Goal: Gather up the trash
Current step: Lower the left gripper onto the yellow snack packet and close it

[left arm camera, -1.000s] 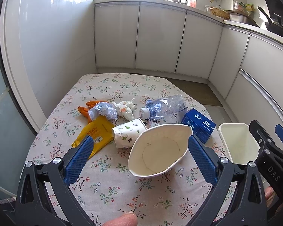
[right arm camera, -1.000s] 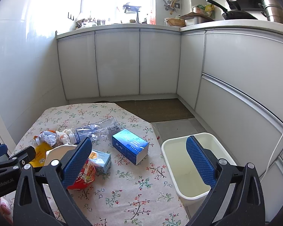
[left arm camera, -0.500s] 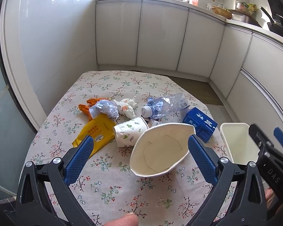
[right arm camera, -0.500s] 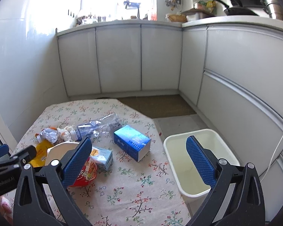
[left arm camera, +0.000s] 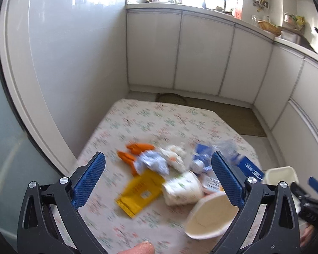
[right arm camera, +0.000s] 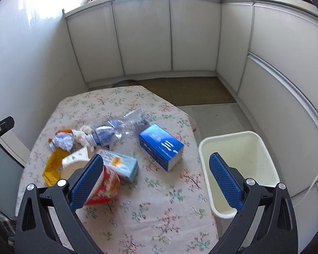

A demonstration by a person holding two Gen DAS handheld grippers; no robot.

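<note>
Trash lies on a floral tablecloth point(right arm camera: 159, 211): a blue box point(right arm camera: 162, 146), a crushed clear bottle point(right arm camera: 118, 130), a red noodle cup point(right arm camera: 105, 188) lying on its side, a pale blue carton point(right arm camera: 122, 166), a yellow wrapper point(left arm camera: 141, 191), a paper cup point(left arm camera: 181, 188), orange wrappers point(left arm camera: 134, 151) and crumpled paper point(left arm camera: 152, 163). A white bin point(right arm camera: 239, 169) stands beside the table's right edge. My left gripper point(left arm camera: 158, 182) is open and empty above the pile. My right gripper point(right arm camera: 155, 182) is open and empty above the table near the bin.
White kitchen cabinets point(right arm camera: 169, 38) line the back and right walls. A brown mat point(right arm camera: 186, 91) lies on the floor beyond the table. A glass door point(left arm camera: 8, 169) stands to the left of the table.
Both grippers have risen and pulled back, so the trash sits lower in view. The left view is blurred with motion. Both stay open and empty.
</note>
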